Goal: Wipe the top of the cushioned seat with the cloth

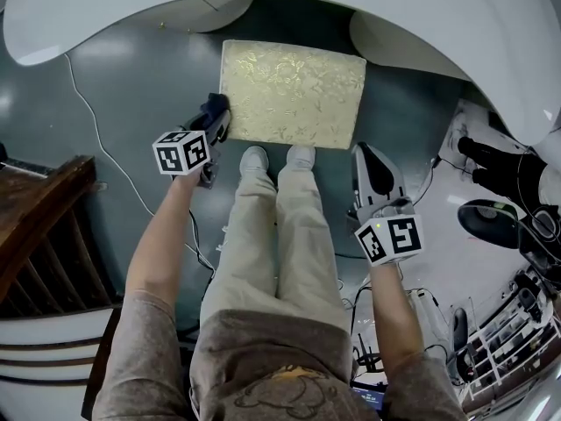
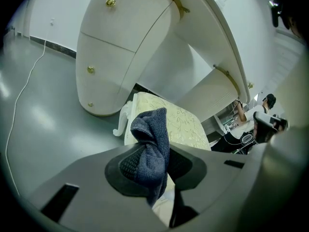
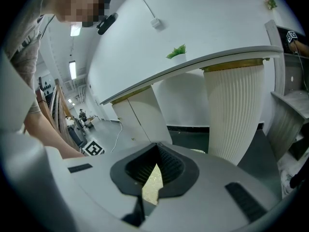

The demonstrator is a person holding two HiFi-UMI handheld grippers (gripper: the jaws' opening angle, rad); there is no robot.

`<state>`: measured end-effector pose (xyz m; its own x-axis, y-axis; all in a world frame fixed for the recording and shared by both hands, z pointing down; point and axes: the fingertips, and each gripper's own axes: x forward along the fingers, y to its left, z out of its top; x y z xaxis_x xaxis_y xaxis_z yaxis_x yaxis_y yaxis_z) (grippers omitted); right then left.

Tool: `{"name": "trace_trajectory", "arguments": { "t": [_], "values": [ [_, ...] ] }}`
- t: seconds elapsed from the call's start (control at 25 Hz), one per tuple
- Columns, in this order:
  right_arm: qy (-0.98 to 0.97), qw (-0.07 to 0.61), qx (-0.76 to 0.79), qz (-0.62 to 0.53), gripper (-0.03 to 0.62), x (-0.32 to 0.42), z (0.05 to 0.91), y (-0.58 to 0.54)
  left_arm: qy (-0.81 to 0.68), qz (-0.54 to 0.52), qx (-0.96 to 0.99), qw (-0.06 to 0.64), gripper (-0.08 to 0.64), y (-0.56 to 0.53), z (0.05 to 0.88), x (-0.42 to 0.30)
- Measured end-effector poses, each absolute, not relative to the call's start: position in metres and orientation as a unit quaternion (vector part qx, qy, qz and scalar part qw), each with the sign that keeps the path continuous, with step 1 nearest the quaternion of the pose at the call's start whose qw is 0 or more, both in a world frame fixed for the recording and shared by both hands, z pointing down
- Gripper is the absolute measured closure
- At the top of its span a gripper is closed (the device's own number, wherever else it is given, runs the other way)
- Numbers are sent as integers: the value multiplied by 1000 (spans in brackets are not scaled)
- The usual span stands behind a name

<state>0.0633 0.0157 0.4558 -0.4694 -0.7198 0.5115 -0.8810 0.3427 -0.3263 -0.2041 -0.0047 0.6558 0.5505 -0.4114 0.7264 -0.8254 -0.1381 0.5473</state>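
A person in beige trousers (image 1: pixel 276 235) stands on a grey floor (image 1: pixel 140 77), a two-jaw gripper in each hand, pale shoes (image 1: pixel 254 159) planted just short of the front edge of a low cushioned seat (image 1: pixel 292 95). The left gripper (image 1: pixel 213 117), marker cube (image 1: pixel 182 152) facing up, is held at the seat's front left corner. Its own camera shows its jaws clamped on a bunched dark blue cloth (image 2: pixel 150 139), which bulges above the pads and hangs below them. The seat's gold, leaf-patterned top (image 2: pixel 183 122) lies just beyond the cloth, and whether the two touch cannot be told. The right gripper (image 1: pixel 368 152) hangs off the seat's front right corner, over bare floor beside the person's right leg. Seen from its own camera, the right gripper (image 3: pixel 154 170) has its tips together with nothing between them, a sliver of the gold cushion showing through the gap behind the tips. A thin white cable (image 1: pixel 96 125) trails across the floor to the left. Behind the seat rises a large curved white dressing table (image 1: pixel 438 24), with brass knobs (image 2: pixel 110 2) on its rounded cabinet, a ribbed white column (image 3: pixel 236 115) and a small green plant (image 3: pixel 176 51) on its top
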Motion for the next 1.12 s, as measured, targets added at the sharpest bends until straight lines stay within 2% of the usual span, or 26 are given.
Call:
{"name": "trace_trajectory", "arguments": {
  "t": [0.44,1.12],
  "values": [
    [-805,136,498,294,588,64,458,12,-416,188,733,505,460,-4,649,-186],
    [-796,130,511,297,588,85,461,16,-332,195,774,503,460,7,644,-98]
  ]
}}
